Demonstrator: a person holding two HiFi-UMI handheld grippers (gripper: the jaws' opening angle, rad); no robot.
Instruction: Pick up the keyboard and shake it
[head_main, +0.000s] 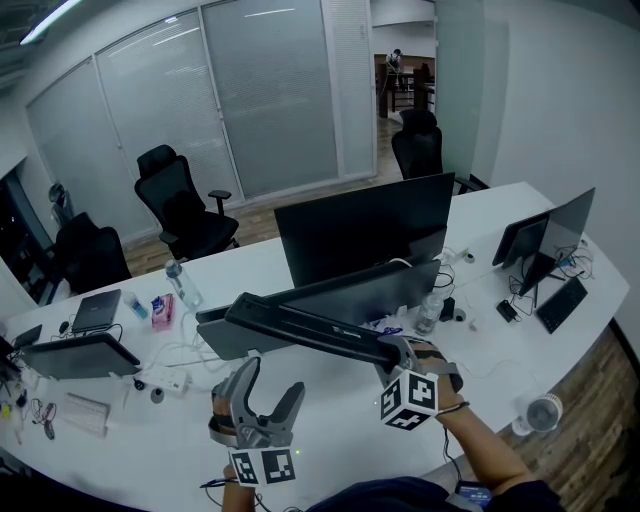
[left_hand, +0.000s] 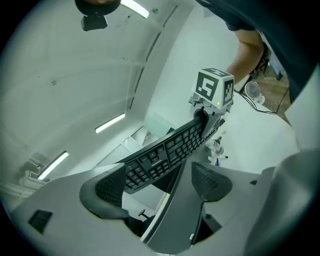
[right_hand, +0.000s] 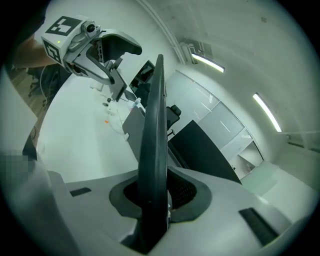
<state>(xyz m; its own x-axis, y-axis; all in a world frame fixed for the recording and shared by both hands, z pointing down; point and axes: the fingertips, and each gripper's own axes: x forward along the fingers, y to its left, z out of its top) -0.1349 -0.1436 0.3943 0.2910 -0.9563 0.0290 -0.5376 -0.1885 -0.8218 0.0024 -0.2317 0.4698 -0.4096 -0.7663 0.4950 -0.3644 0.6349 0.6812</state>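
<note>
The keyboard (head_main: 310, 330) is off the worktop (head_main: 340, 432), hanging in the air above its near edge and in front of the dark monitor (head_main: 362, 228). It slopes down from its left end to its right end. The right gripper (head_main: 405, 365) holds it alone, with the jaws shut tight on the right end. In the right gripper view the keyboard stands edge-on between the pads, running straight away from the camera. The left gripper (head_main: 273, 378) sits just under the keyboard's left end with its jaws spread wide. In the left gripper view that end lies just past the two pads and neither pad presses on it. A water bottle (head_main: 183, 283) stands farther back on the worktop, toward its left side.
</note>
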